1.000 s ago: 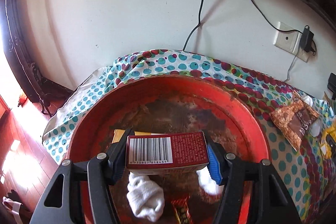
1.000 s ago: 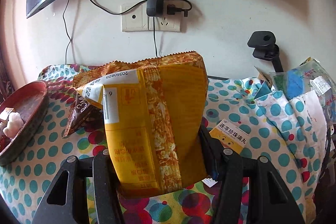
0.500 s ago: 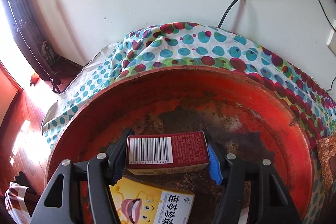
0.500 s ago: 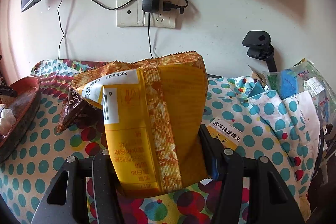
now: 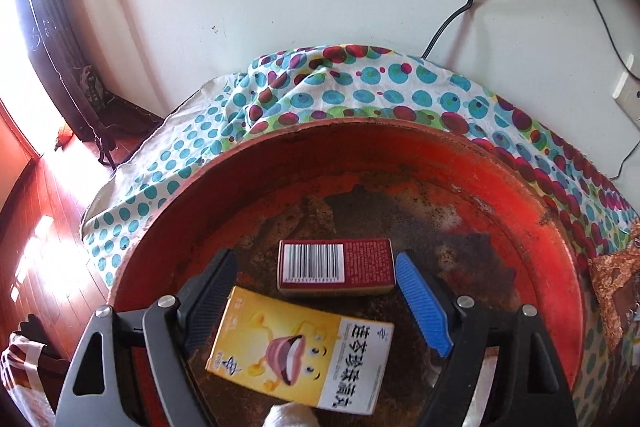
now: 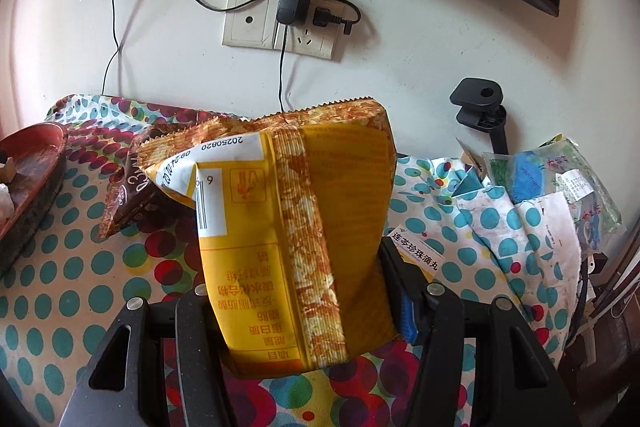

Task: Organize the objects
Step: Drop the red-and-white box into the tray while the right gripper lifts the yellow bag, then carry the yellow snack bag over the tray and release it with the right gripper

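My left tongs (image 5: 316,301) stand open over the red basin (image 5: 460,163); the red box (image 5: 335,267) lies between them, beside the yellow box (image 5: 300,349).

Red bowl (image 5: 500,187) — dark-red box (image 5: 335,267), yellow packet (image 6: 296,227) — polka-dot cloth (image 6: 72,291).

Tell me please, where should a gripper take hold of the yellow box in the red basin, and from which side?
Grip the yellow box across its two long edges, coming from above: it lies flat in the red basin, so only those edges offer parallel faces.
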{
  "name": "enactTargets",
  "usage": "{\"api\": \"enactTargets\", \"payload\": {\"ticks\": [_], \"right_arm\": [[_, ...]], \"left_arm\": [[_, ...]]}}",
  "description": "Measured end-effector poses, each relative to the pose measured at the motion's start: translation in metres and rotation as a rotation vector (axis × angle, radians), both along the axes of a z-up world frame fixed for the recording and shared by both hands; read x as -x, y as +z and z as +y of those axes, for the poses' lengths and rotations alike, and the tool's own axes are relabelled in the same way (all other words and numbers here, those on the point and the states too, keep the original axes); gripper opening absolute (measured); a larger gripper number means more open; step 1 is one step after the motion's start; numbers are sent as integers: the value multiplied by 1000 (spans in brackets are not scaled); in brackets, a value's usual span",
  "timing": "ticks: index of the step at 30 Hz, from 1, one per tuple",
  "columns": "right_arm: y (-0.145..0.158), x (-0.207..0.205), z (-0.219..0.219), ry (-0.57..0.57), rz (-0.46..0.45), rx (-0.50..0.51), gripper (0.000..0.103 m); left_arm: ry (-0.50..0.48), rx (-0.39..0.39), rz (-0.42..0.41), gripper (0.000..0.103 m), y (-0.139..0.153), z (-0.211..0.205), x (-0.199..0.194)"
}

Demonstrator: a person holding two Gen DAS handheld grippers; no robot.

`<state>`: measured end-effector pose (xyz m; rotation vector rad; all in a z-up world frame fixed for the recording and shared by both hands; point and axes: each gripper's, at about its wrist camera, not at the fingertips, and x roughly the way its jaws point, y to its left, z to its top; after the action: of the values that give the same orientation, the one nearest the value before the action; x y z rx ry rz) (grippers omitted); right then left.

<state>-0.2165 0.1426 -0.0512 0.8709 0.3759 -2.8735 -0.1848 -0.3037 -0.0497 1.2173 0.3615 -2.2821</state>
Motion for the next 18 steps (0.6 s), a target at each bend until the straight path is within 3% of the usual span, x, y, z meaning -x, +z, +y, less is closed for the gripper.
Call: {"api": "enactTargets", "payload": {"ticks": [5, 11, 14, 18], "right_arm": [[38, -28, -8, 25, 66, 74, 55], [57, -58, -85, 209, 60, 78, 55], [53, -68, -139, 306, 17, 74, 55], [34, -66, -213, 407, -108, 69, 55]], "left_arm": [[-27, 49, 59, 84, 26, 6, -42], [-21, 97, 118, 84, 49, 15, -114], [20, 63, 173, 84, 48, 16, -157], [112, 41, 221, 84, 38, 17, -201]]}}
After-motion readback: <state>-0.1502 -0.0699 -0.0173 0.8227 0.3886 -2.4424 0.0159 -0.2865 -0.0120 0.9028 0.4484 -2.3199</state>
